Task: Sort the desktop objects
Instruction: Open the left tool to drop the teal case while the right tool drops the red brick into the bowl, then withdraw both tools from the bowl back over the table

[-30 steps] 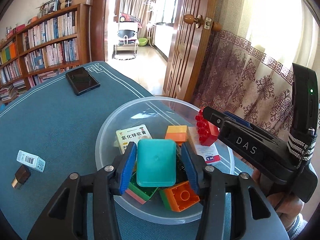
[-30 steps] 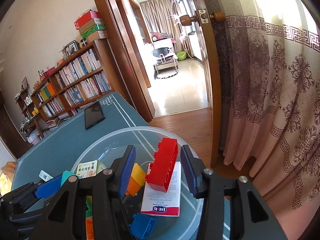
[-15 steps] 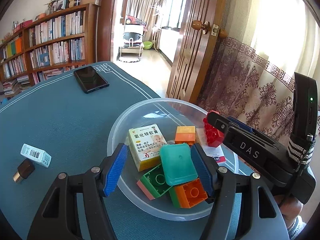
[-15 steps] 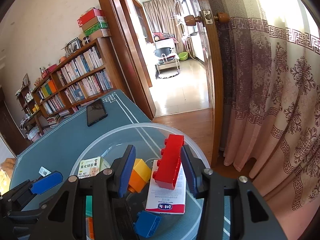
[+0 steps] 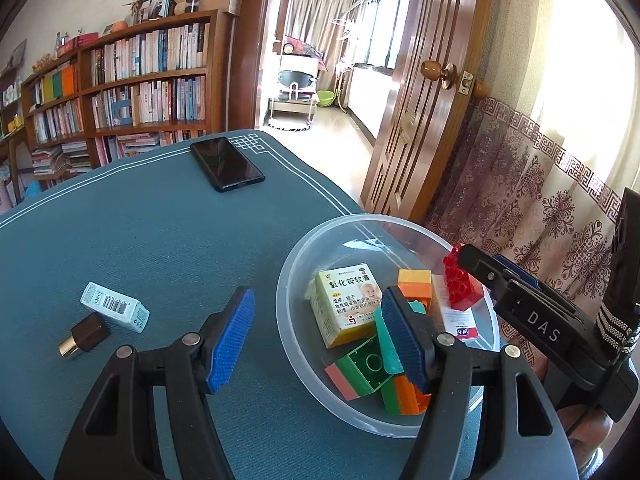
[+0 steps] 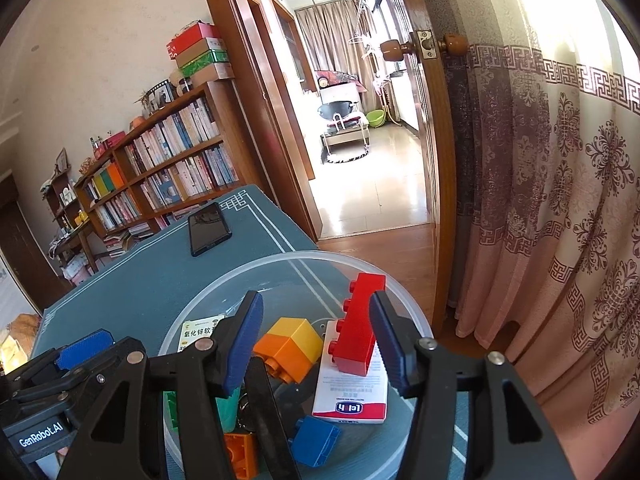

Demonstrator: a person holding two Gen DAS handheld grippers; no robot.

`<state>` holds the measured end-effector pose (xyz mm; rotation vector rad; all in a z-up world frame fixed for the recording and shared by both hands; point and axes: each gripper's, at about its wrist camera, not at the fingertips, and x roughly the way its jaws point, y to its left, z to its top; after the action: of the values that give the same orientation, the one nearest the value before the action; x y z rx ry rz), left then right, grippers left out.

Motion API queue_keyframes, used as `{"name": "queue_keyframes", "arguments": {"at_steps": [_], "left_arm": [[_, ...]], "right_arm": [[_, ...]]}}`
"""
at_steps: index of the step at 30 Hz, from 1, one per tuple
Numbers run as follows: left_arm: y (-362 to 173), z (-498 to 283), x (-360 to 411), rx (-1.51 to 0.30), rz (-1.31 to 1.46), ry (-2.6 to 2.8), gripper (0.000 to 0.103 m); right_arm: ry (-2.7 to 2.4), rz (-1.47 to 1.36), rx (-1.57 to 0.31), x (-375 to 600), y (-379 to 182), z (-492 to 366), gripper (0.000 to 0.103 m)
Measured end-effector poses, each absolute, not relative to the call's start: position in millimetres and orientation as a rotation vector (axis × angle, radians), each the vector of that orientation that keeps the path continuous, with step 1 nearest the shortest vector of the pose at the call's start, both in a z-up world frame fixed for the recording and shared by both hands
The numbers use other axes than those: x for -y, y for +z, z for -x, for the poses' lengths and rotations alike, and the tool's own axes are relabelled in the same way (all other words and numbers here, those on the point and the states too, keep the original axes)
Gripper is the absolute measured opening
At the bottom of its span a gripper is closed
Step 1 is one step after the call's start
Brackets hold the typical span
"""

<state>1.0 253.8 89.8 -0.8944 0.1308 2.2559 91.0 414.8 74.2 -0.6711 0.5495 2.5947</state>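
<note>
A clear plastic bowl (image 5: 340, 226) (image 6: 280, 260) on the blue table holds toy bricks, a yellow ointment box (image 5: 346, 302) and a white and red box (image 6: 352, 384). My left gripper (image 5: 316, 344) is open and empty, one finger over the bowl's left rim. The teal case (image 5: 386, 338) lies in the bowl behind the right finger. My right gripper (image 6: 316, 344) is open over the bowl. The red brick (image 6: 358, 322) (image 5: 460, 282) rests on the white and red box against the right finger.
A small white barcode box (image 5: 114, 306) and a brown and gold cap (image 5: 82, 336) lie on the table left of the bowl. A black phone (image 5: 226, 164) (image 6: 208, 228) lies at the far edge. A door and curtain stand beyond the table on the right.
My left gripper opened, dropped the teal case into the bowl and moved left. My right gripper opened and the red brick settled onto the white and red box.
</note>
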Motion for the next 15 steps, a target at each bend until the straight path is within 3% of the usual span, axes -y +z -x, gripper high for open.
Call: {"name": "queue_keyframes", "arguments": {"at_steps": [15], "left_arm": [[90, 35, -194, -0.086, 0.946, 2.456, 0.07]], "right_arm": [[2.666, 0.66, -0.521, -393, 82, -92, 0.062]]}}
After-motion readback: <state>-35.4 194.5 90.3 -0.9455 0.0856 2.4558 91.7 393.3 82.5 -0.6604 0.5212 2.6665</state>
